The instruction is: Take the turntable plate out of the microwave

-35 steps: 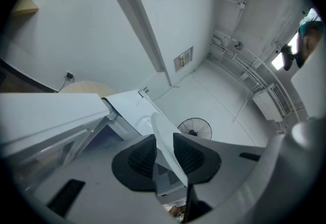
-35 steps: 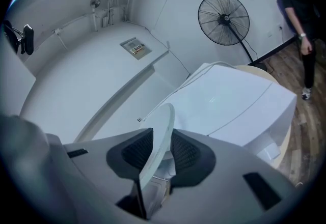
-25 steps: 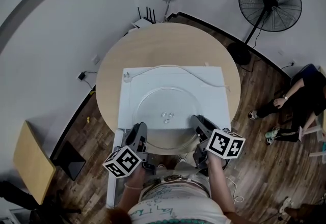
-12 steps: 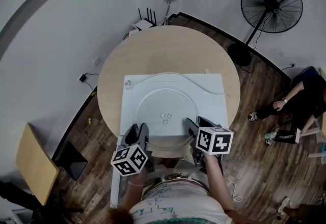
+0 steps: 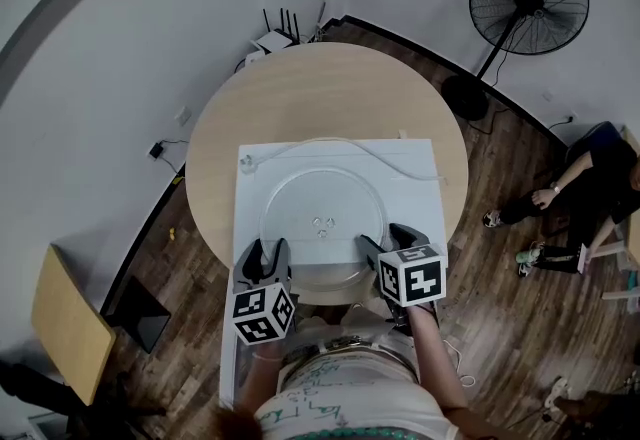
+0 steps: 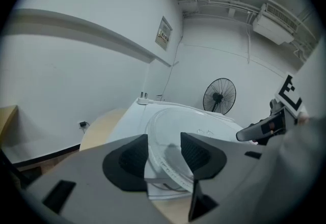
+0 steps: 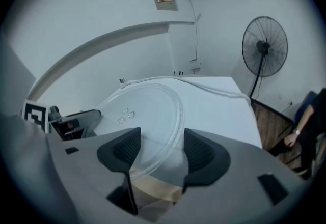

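Loosely, the plate (image 5: 322, 203) is straddled at its rim by left tongs (image 5: 264, 253) and right tongs (image 5: 387, 240), just opened wide, atop the microwave (image 5: 410, 198).

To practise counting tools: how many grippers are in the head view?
2. The left gripper is at the plate's near-left rim; the right gripper is at its near-right rim. None seems hidden.
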A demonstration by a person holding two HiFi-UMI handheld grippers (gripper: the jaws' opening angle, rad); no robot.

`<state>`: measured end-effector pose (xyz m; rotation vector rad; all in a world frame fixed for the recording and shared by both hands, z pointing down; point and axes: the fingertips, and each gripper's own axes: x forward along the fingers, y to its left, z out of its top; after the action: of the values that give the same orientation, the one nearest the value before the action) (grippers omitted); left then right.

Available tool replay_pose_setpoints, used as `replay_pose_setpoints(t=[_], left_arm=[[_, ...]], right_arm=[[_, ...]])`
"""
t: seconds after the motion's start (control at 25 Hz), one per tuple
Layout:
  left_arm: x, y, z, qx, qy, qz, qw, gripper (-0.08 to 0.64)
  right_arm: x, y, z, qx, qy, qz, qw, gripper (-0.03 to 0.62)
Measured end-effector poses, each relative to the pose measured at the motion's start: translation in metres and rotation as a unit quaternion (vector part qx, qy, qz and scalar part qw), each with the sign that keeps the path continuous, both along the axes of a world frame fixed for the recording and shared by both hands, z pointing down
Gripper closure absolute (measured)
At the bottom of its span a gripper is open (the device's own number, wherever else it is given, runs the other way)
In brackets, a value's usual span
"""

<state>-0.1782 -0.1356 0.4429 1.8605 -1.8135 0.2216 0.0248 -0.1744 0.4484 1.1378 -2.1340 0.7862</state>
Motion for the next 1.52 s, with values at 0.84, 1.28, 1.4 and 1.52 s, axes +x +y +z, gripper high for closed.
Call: replay_pose_setpoints(t=[0.84, 1.28, 1.4, 1.52], left_arm=[[0.015, 0.031, -0.031, 0.058, 0.001, 0.084, 0.9948, 0.296], [0.044, 0.073, -0.024, 0.091, 0.008, 0.091, 0.9916, 0.299], [0.049, 0.084, -0.033, 0.106, 0.004, 0.085, 0.9907, 0.386], [0.056, 0.091, -0.041, 0.124, -0.005, 0.076, 0.9894, 0.491]], right_arm=[[0.014, 0.013, -0.039, 0.104, -0.118, -0.073, 0.985, 0.314], [0.01, 0.052, -0.043, 0.179, -0.135, -0.113, 0.968, 0.423], [0.011, 0.062, -0.044, 0.183, -0.136, -0.131, 0.965, 0.471], [0.01, 0.069, -0.05, 0.203, -0.143, -0.15, 0.957, 0.505]])
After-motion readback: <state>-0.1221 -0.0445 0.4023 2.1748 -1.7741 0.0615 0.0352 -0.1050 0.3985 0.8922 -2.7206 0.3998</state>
